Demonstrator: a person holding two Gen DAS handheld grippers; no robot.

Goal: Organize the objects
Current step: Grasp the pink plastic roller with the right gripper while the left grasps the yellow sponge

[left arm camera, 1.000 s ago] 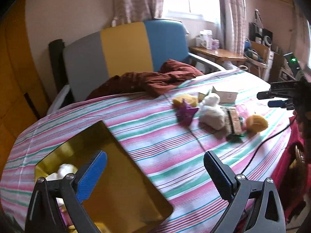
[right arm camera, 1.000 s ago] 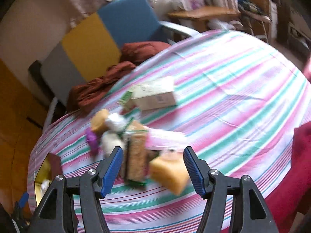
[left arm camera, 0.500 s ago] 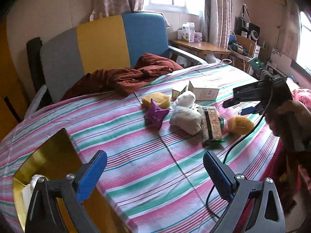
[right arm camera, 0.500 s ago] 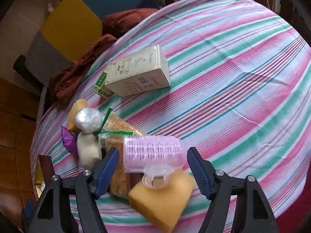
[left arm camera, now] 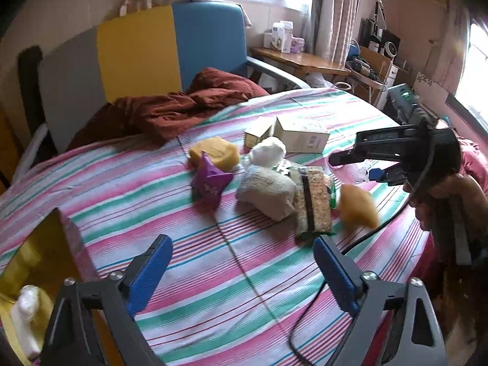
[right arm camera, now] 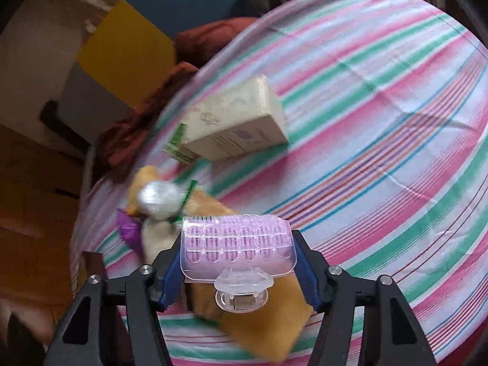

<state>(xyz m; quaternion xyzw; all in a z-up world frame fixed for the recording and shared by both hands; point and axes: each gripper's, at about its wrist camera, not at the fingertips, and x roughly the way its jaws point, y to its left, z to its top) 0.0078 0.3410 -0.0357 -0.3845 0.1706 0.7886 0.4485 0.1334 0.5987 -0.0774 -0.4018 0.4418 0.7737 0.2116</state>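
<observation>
The right gripper point(right arm camera: 238, 262) is closing on the pink roller point(right arm camera: 236, 248), pads against its ends, just above the yellow sponge point(right arm camera: 268, 320) (blurred), while the left gripper point(left arm camera: 242, 270), empty and wide though narrowing, hovers near the sponge point(left arm camera: 357, 206).

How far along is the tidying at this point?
Early. A white item already lies in the gold box. The right gripper is closing on the pink hair roller. The left gripper is closing, nothing between. Sponges, purple star, sock and cartons remain on the bedspread.
</observation>
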